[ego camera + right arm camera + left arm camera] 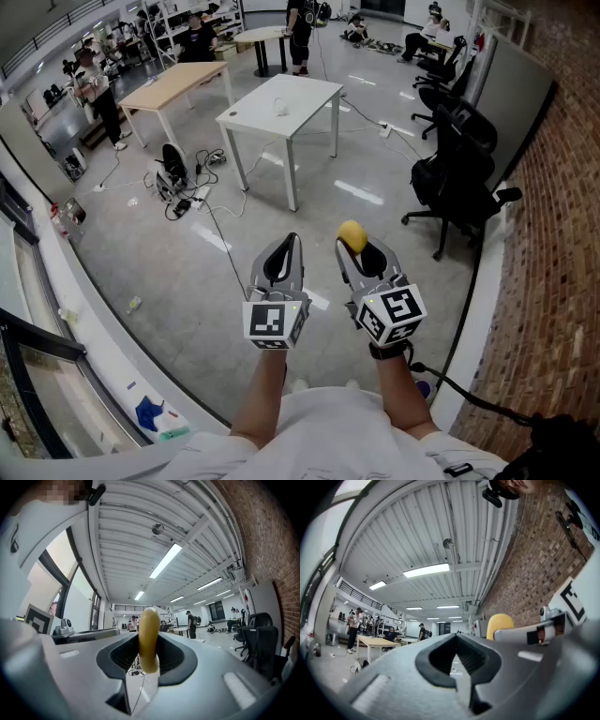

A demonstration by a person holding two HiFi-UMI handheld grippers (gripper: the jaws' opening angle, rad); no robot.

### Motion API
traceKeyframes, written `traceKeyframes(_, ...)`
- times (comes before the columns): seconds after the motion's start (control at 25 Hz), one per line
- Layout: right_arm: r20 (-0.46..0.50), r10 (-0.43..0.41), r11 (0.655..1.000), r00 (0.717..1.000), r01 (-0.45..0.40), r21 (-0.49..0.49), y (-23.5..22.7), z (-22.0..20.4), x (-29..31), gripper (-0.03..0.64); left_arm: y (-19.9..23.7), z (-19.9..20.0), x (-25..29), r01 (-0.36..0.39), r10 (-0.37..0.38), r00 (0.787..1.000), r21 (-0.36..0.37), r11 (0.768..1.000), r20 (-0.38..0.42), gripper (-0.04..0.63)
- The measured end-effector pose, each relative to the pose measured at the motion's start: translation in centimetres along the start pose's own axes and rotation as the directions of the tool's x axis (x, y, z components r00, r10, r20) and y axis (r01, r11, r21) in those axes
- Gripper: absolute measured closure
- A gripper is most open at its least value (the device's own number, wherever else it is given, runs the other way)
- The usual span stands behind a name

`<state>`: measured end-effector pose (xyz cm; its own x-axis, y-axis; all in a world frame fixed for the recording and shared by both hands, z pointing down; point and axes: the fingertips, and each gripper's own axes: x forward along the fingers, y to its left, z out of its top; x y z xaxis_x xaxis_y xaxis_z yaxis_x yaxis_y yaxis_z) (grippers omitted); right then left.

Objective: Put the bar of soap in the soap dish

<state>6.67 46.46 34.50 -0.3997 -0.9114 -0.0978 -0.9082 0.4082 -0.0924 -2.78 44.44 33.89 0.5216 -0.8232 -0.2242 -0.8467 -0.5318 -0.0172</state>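
The yellow bar of soap (352,235) stands on edge between the pads of my right gripper (356,247), which is shut on it. In the right gripper view the soap (149,639) rises upright from the jaws of that gripper (149,654). My left gripper (292,242) is held beside the right one, its jaws closed to a point with nothing between them. From the left gripper view its jaws (456,637) meet at the tips, and the soap (499,624) shows off to the right. Both grippers are held out over the floor at about waist height. No soap dish is in any view.
A white table (281,103) stands ahead on the grey floor, with cables and gear (183,187) to its left. Black office chairs (459,178) line the brick wall (558,281) on the right. A window ledge (66,309) runs along the left. People stand far back.
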Motion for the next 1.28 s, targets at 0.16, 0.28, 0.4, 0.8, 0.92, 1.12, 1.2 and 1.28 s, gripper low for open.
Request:
traceKeyframes(0.16,0.006,-0.006,1.0,1.0,0.006,0.009,-0.2,-0.2,-0.5,0.501,-0.7,-0.5,0.1,0.002,-0.002,1.0,0.016,1.0,-0.02,0.597)
traceKeyframes(0.28,0.002,-0.023,0.999,1.0,0.023,-0.022,-0.3,-0.2,-0.7,0.502,-0.7,-0.8,0.2,-0.012,0.013,0.999,0.028,1.0,-0.039,0.597)
traceKeyframes(0.4,-0.008,-0.046,0.998,0.999,0.046,-0.04,-0.4,-0.5,-0.8,0.5,-0.8,-1.1,0.1,-0.013,0.015,0.999,0.029,0.999,-0.048,0.597)
traceKeyframes(0.8,-0.032,-0.061,0.996,0.998,0.059,-0.062,0.6,-1.4,-0.4,0.502,-0.6,-1.8,-0.5,0.0,0.004,0.998,0.051,0.999,-0.067,0.597)
traceKeyframes(0.92,-0.031,-0.056,0.997,0.998,0.054,-0.061,1.4,-1.7,0.0,0.502,0.1,-1.9,-1.0,-0.008,0.011,0.998,0.051,0.999,-0.067,0.597)
traceKeyframes(1.12,-0.032,-0.061,0.997,0.998,0.059,-0.047,2.7,-2.0,0.8,0.502,1.7,-1.6,-2.0,-0.021,0.025,0.997,0.056,0.998,-0.067,0.597)
traceKeyframes(1.2,-0.035,-0.059,0.997,0.998,0.058,-0.047,3.2,-2.4,1.5,0.502,2.7,-1.6,-2.6,-0.028,0.033,0.997,0.067,0.997,-0.07,0.597)
traceKeyframes(1.28,-0.04,-0.069,0.997,0.997,0.067,-0.044,3.5,-2.7,2.1,0.502,3.9,-1.5,-3.4,-0.036,0.041,0.997,0.072,0.997,-0.067,0.597)
